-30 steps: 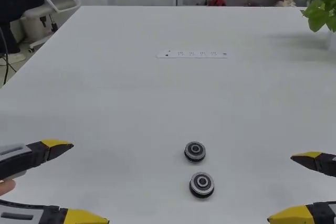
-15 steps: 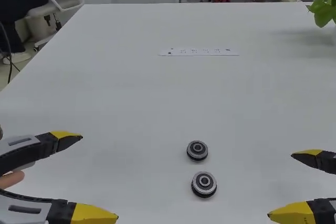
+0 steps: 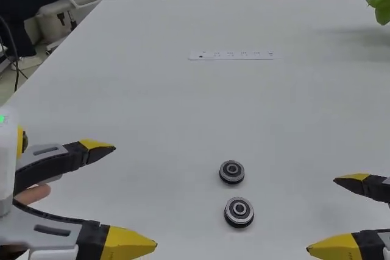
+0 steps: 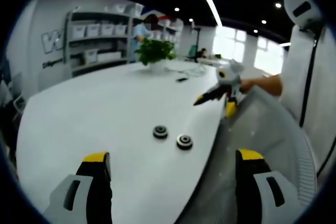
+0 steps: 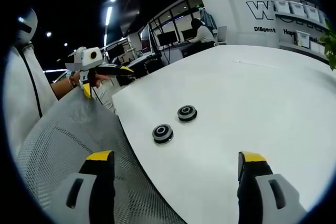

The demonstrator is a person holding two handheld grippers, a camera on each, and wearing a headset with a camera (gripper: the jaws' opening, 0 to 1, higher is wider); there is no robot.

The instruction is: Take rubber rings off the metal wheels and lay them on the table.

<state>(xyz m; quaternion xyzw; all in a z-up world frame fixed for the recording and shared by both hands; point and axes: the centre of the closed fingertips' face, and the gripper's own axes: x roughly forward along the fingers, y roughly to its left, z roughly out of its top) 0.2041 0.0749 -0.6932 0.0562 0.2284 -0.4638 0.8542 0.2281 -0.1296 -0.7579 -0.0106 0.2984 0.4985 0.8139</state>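
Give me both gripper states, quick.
Left gripper: open, holding nothing.
Right gripper: open, holding nothing.

Head view: high, over near table point(image 3: 183, 101) edge, facing forward-down; wheels point(image 3: 231, 172) lower centre. Left gripper view: low, facing across table, right gripper point(image 4: 212, 106) upper right. Right gripper view: opposite, left gripper point(image 5: 107, 80) upper left. All share wheels.
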